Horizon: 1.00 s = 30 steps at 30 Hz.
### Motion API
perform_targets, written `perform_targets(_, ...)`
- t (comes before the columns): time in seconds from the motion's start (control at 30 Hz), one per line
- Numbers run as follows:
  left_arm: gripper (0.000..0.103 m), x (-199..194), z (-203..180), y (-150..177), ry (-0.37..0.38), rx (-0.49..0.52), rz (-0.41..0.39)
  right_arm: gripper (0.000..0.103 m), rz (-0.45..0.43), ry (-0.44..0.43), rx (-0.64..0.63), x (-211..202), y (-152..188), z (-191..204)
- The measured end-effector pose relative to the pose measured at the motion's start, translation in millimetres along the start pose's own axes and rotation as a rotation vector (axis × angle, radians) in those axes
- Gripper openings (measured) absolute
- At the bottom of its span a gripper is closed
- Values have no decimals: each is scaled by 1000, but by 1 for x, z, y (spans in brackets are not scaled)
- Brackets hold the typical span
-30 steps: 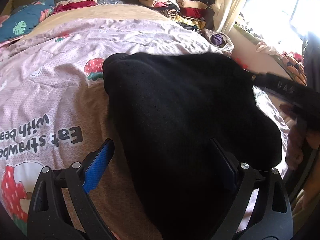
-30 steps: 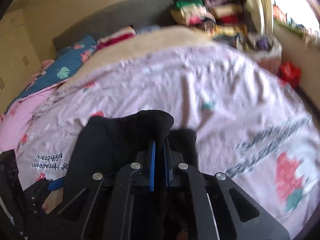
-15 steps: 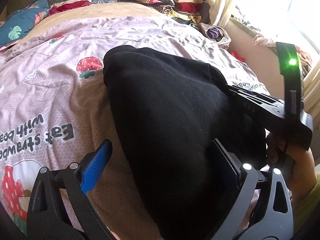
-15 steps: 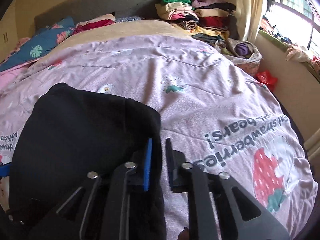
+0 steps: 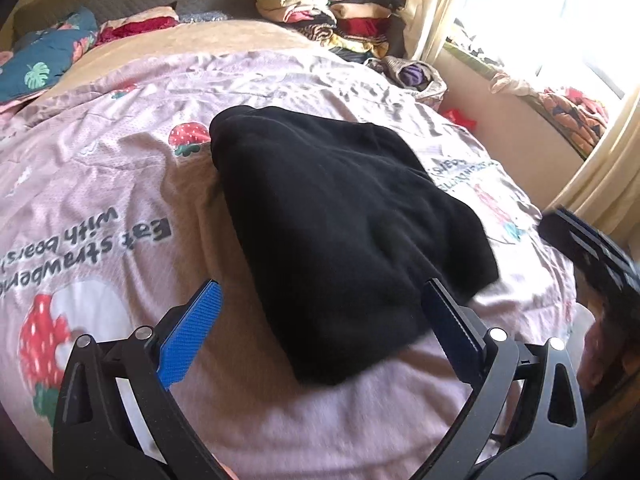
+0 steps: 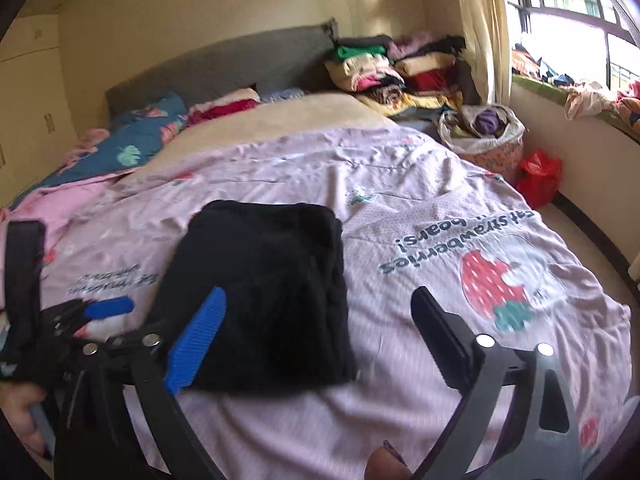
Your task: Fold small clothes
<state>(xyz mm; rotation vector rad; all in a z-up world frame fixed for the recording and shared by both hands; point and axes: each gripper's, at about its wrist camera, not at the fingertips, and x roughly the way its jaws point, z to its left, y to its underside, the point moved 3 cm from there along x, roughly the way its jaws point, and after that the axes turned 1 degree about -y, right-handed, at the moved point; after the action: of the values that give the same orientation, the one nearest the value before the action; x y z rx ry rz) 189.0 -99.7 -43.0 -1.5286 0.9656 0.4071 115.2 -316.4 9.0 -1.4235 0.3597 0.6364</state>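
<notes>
One black garment [image 5: 344, 224], two tools [image 5: 320, 312]

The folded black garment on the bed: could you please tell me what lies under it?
The black garment lies on the pink strawberry-print duvet, which shows all round it. Whatever is directly beneath stays covered.

Bed [image 6: 400, 420]: pink strawberry-print quilt [image 6: 420, 208] spread across it. Folded black garment [image 6: 272, 300] lies flat on the quilt. Beyond the garment, toward the grey headboard [image 6: 224, 68]: beige blanket [image 6: 280, 120], blue leaf-print pillow [image 6: 132, 148], stacked folded clothes [image 6: 384, 68].
</notes>
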Motion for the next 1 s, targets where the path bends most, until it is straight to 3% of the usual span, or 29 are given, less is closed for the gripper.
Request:
perform_targets(0.33,93,-46,-9,45,0,17,-57,98,-41,36,-8,-58,49,18)
perform_targets(0.73,94,-65,-3,84,-14,3,-77,98,-39,86,1,-75,100,35)
perform_targets(1.0,94,-70,2,96,-34,-10,-77,98,-34,104,-1,-79,117,40)
